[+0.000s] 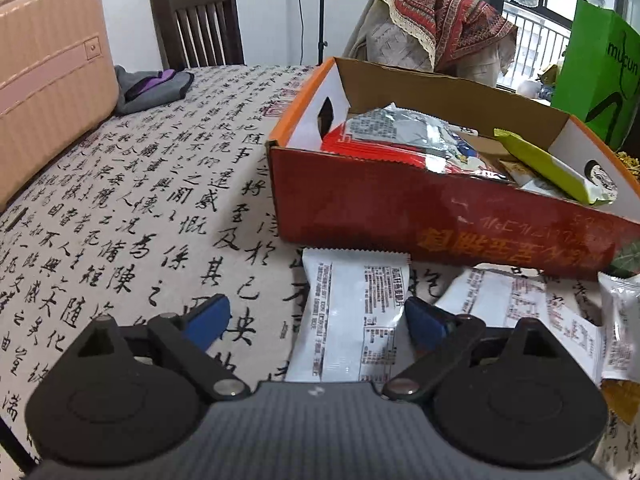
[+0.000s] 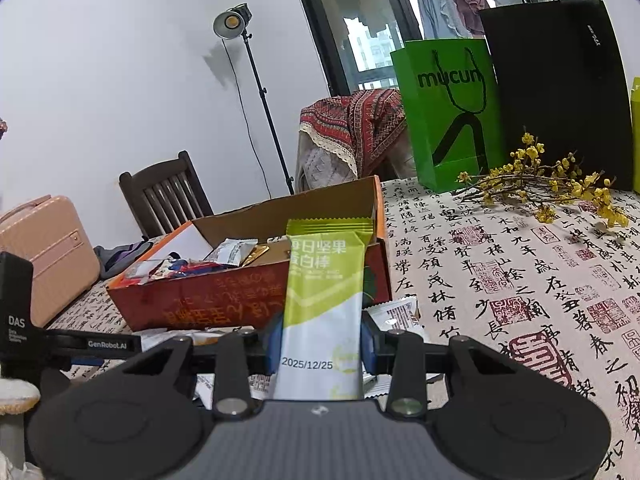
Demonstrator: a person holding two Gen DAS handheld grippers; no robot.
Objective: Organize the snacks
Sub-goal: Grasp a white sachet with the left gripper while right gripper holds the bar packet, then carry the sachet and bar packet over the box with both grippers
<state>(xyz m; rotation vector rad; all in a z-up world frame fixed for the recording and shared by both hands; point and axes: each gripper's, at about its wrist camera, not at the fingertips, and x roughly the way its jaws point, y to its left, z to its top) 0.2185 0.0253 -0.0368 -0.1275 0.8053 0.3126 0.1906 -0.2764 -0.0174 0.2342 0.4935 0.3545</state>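
An orange-red cardboard box (image 1: pixel 400 200) stands on the table and holds several snack packets, among them a green bar (image 1: pixel 552 168). The box also shows in the right wrist view (image 2: pixel 224 300). My left gripper (image 1: pixel 318 320) is open and empty, low over a white snack packet (image 1: pixel 352 320) lying in front of the box. More white packets (image 1: pixel 516 300) lie to its right. My right gripper (image 2: pixel 322 344) is shut on a green-and-white nut bar (image 2: pixel 324 304), held upright in front of the box's near right corner.
The table has a calligraphy-print cloth (image 1: pixel 140 208). A pink suitcase (image 1: pixel 44 80) and grey cloth (image 1: pixel 156 84) lie at the far left, a wooden chair (image 1: pixel 196 20) behind. A green bag (image 2: pixel 448 112), black bag (image 2: pixel 560 88) and yellow flower branch (image 2: pixel 548 188) stand far right.
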